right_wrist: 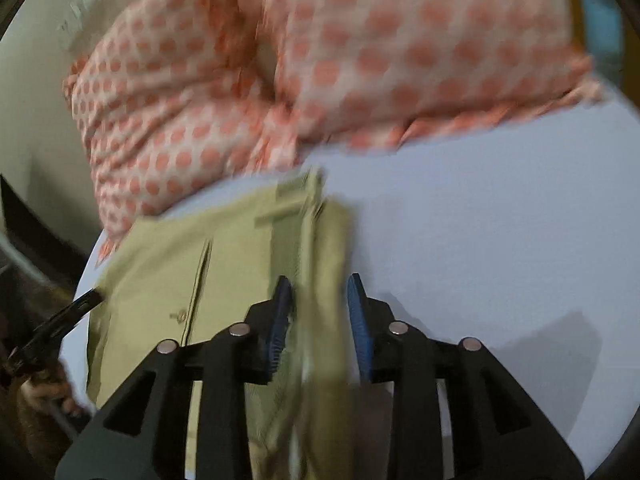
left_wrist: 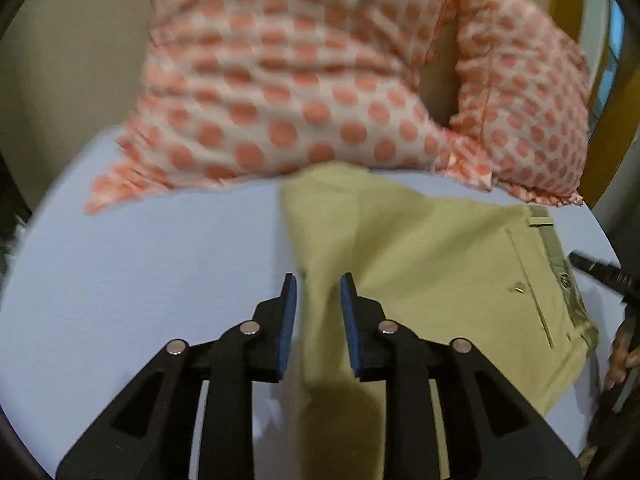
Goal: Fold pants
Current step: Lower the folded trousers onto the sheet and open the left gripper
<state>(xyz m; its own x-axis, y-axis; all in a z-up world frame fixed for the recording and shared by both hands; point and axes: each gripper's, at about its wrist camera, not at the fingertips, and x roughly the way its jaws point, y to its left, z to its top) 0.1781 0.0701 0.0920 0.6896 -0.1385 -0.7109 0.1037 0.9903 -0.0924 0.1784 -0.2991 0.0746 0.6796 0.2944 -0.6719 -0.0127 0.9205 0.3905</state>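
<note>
Khaki-green pants (left_wrist: 420,256) lie folded on a pale blue sheet (left_wrist: 140,280), back pocket button and waistband at their right end. My left gripper (left_wrist: 318,284) is open, its jaws astride the pants' left folded edge. In the right wrist view the pants (right_wrist: 160,276) lie left of centre. My right gripper (right_wrist: 320,288) is open, with the waistband edge (right_wrist: 324,248) standing between its jaws. The right gripper's tip shows at the left view's right edge (left_wrist: 600,272); the left gripper's tip shows in the right view (right_wrist: 60,320).
Two white pillows with orange dots (left_wrist: 280,80) (right_wrist: 320,60) lean at the far edge of the bed, touching the pants' far side. A beige wall (left_wrist: 60,60) stands behind. Bare sheet (right_wrist: 500,240) spreads right of the pants.
</note>
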